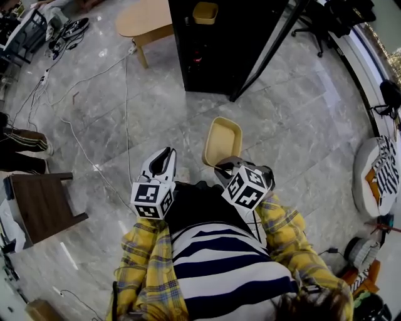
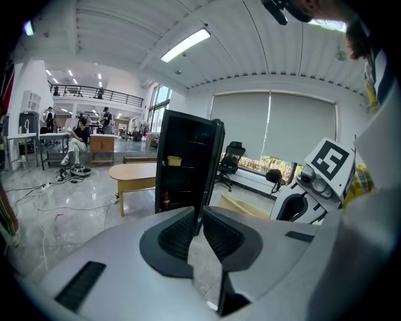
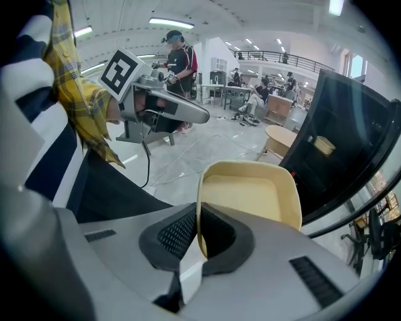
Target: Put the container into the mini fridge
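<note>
Grey marble floor (image 1: 113,106), polished, crossed by loose cables (image 1: 81,141); open workshop hall behind.

- Dark wooden stool (image 1: 41,204), far left, well apart from the work.
- Pale wooden table (image 1: 143,22), just left of the fridge.
- Left gripper (image 1: 160,162): held out over the floor. Its own view shows the jaws a narrow gap apart with nothing between them, pointed at the fridge.
- Container (image 1: 223,139): shallow, cream-yellow, empty, carried above the floor, short of the fridge and not yet inside.
- Right gripper (image 1: 227,168): jaws clamped on the container's near rim, one pad inside the wall and one outside. The tray juts forward from the jaws.
- Mini fridge (image 1: 219,56): black, standing ahead with its door (image 1: 266,53) swung open to the right. A second yellow container (image 1: 205,12) sits on an upper shelf. A small red item (image 2: 166,199), possibly a bottle, stands low inside.

Step in hand, by judgement: carrying the container to the fridge. The next move calls for advancing the right gripper to the opening, keeping the tray level, clearing the door edge and setting it on a free shelf before the jaws let go.
</note>
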